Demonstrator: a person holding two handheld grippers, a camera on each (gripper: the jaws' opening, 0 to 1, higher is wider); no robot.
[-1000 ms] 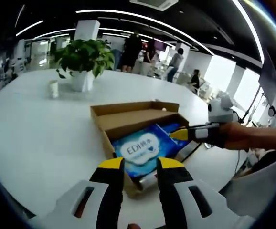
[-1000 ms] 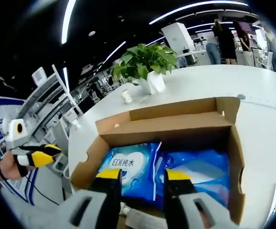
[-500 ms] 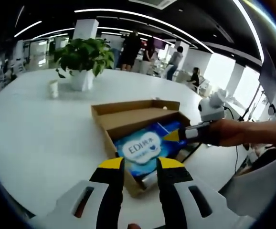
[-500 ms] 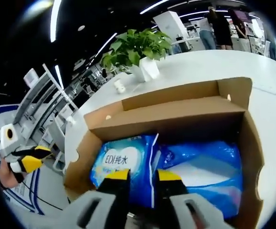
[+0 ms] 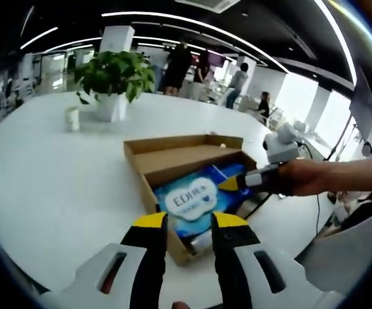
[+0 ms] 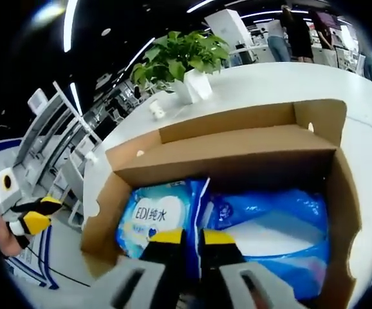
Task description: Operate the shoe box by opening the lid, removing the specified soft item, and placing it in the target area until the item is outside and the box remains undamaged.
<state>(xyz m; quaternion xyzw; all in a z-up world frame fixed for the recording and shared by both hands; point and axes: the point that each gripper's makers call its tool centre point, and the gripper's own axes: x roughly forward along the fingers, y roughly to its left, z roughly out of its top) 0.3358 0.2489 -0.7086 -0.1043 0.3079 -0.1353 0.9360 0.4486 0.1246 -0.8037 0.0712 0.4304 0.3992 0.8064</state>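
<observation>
Shoe box [image 5: 173,161] [image 6: 231,154]: brown cardboard, lid folded back and open, resting on a white tabletop [image 5: 51,174] [image 6: 302,84]. Contents: a blue soft pack [image 5: 192,201] [image 6: 157,215] printed "EDI", lying in the box on the side toward the left gripper, and a second blue pack [image 6: 273,235] just beside it, the two touching along one edge. Right gripper [image 6: 184,235] [image 5: 228,183]: yellow-tipped jaws drawn narrow, set down inside the box at the seam where the two packs meet; the right gripper view shows the tips pinched about the edge of the printed pack, though the grip itself cannot be confirmed. In the left gripper view it comes in from the right, held in a hand [image 5: 302,177], tip over the box. Left gripper [image 5: 190,221] [image 6: 31,215]: jaws apart, nothing between them, held near the box's front edge, clear of it. Also on the tabletop: a potted plant [image 5: 112,80] [image 6: 183,58] and a small white cup [image 5: 73,119] [image 6: 155,111], well apart from the box. People [image 5: 179,64] stand in the background.
</observation>
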